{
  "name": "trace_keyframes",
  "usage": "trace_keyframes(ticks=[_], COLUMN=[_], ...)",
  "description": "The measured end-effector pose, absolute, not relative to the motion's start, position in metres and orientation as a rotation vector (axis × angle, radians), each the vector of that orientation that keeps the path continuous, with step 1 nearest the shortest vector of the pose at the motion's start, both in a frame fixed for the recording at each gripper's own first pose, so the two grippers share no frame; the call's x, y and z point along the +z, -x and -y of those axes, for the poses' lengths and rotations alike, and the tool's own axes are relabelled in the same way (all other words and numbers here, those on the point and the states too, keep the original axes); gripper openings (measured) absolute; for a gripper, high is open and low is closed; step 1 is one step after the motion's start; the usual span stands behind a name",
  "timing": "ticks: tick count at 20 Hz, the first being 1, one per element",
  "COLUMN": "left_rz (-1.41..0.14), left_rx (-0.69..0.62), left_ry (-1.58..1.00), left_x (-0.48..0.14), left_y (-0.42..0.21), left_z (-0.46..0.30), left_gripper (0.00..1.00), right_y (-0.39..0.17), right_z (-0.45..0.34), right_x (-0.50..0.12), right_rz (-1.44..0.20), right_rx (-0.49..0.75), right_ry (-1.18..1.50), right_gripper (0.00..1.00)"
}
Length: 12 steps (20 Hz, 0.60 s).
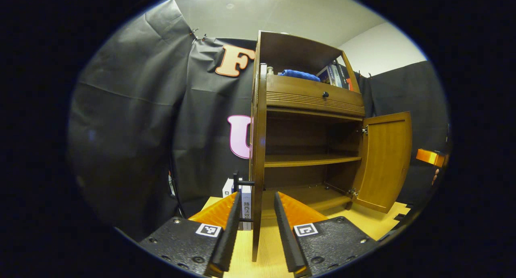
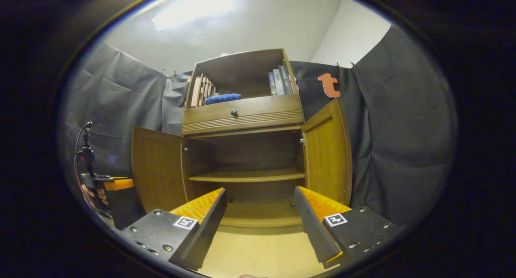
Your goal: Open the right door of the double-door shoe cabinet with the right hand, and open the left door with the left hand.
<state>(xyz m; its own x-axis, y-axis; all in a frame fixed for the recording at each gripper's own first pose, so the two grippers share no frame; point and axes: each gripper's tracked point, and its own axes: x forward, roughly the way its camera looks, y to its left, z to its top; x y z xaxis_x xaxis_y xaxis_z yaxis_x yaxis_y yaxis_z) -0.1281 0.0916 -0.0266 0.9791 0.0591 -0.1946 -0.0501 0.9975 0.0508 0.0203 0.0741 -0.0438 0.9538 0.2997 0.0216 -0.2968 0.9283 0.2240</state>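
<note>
Through the right gripper view I see the shoe cabinet (image 2: pixel 243 149) straight ahead on the pale wooden floor (image 2: pixel 262 253), both doors swung out: the left door (image 2: pixel 158 169) hangs open on one side, the right door (image 2: pixel 328 157) on the other, baring the inner shelf (image 2: pixel 248 175). My right gripper (image 2: pixel 260 211) hangs in front of the opening with its jaws spread wide, gripping nothing. In the left gripper view my left gripper (image 1: pixel 256 225) is also spread, and the left door's edge (image 1: pixel 258 161) stands between its fingers without my being able to tell whether either pad touches it. Above the drawer (image 2: pixel 242 112), a blue cloth (image 2: pixel 222 98) and some books (image 2: pixel 280 81) sit on the top shelf.
</note>
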Motion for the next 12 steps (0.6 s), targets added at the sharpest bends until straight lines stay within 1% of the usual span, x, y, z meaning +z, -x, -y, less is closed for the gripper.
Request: trace_keyframes(ticks=[1, 3, 4, 6, 7, 8, 10, 11, 12], left_rz=[-0.2, -0.199, -0.209, -0.207, -0.21, -0.209, -0.19, -0.186, -0.187], left_rx=[0.068, 0.078, 0.082, 0.068, 0.051, 0.032, 0.016, 0.016, 0.013], left_ry=[-0.048, -0.041, -0.038, -0.033, -0.029, -0.029, -0.048, -0.059, -0.066], left_x=[-0.026, -0.023, -0.025, -0.025, -0.025, -0.026, -0.024, -0.025, -0.027], left_y=[0.128, 0.126, 0.128, 0.126, 0.124, 0.124, 0.116, 0.111, 0.108], left_z=[-0.088, -0.08, -0.076, -0.058, -0.048, -0.036, -0.016, -0.007, 0.003], left_gripper=[0.58, 0.66, 0.69, 0.72, 0.76, 0.76, 0.82, 0.9, 0.9], right_y=[-0.021, -0.022, -0.024, -0.026, -0.029, -0.032, -0.038, -0.04, -0.043], right_z=[-0.071, -0.064, -0.06, -0.054, -0.05, -0.046, -0.041, -0.041, -0.04], right_x=[-0.046, -0.048, -0.05, -0.053, -0.053, -0.056, -0.057, -0.057, -0.059], right_rz=[-0.014, -0.019, -0.022, -0.027, -0.028, -0.034, -0.037, -0.037, -0.041], right_rx=[0.301, 0.291, 0.289, 0.282, 0.275, 0.264, 0.253, 0.254, 0.258], right_ry=[-0.228, -0.23, -0.231, -0.238, -0.249, -0.259, -0.272, -0.275, -0.278], right_gripper=[1.0, 1.0, 0.99, 1.0, 0.99, 0.99, 1.0, 0.99, 0.99])
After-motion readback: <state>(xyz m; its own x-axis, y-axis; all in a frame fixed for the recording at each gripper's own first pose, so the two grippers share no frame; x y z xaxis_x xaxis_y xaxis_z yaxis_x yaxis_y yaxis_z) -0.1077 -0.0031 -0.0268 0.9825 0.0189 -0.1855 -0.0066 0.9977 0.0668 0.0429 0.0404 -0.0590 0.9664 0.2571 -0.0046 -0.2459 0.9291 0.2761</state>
